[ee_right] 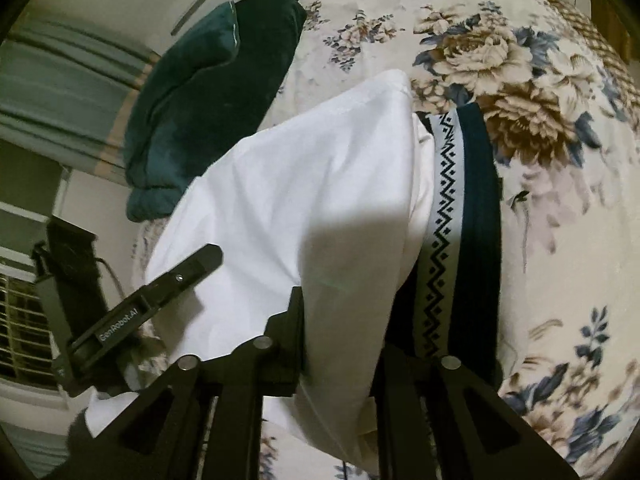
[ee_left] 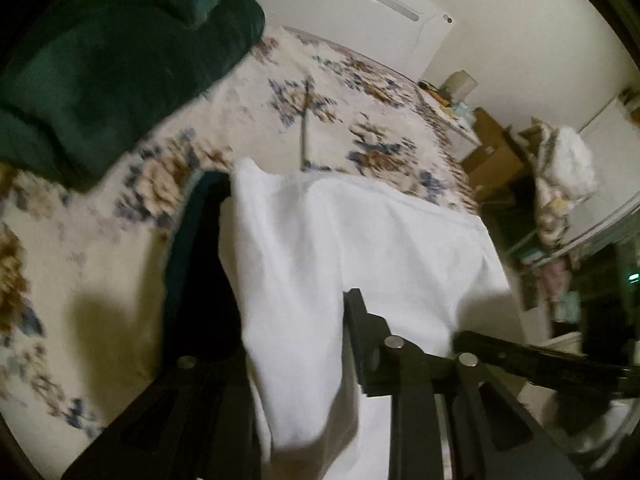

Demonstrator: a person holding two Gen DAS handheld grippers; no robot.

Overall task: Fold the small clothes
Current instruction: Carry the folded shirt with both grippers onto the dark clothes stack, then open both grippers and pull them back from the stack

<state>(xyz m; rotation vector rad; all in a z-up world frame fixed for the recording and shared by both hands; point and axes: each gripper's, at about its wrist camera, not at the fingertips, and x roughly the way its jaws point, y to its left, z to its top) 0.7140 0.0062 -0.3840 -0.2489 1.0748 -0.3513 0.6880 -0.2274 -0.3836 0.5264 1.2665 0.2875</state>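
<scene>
A white garment (ee_left: 360, 248) hangs lifted above the floral bedspread (ee_left: 280, 92). My left gripper (ee_left: 294, 312) is shut on one edge of it, the cloth bunched between the fingers. In the right wrist view my right gripper (ee_right: 344, 320) is shut on the same white garment (ee_right: 300, 184), next to its dark band with a white zigzag trim (ee_right: 448, 200). The left gripper's finger (ee_right: 176, 276) shows at the left of the right wrist view, and the right gripper's finger (ee_left: 532, 360) shows at the right of the left wrist view.
A dark green garment pile (ee_left: 120, 68) lies on the bed, also seen in the right wrist view (ee_right: 208, 96). Beyond the bed's far edge stand cardboard boxes (ee_left: 492, 152) and a heap of pale laundry (ee_left: 564, 168). A window (ee_right: 24, 312) is at the left.
</scene>
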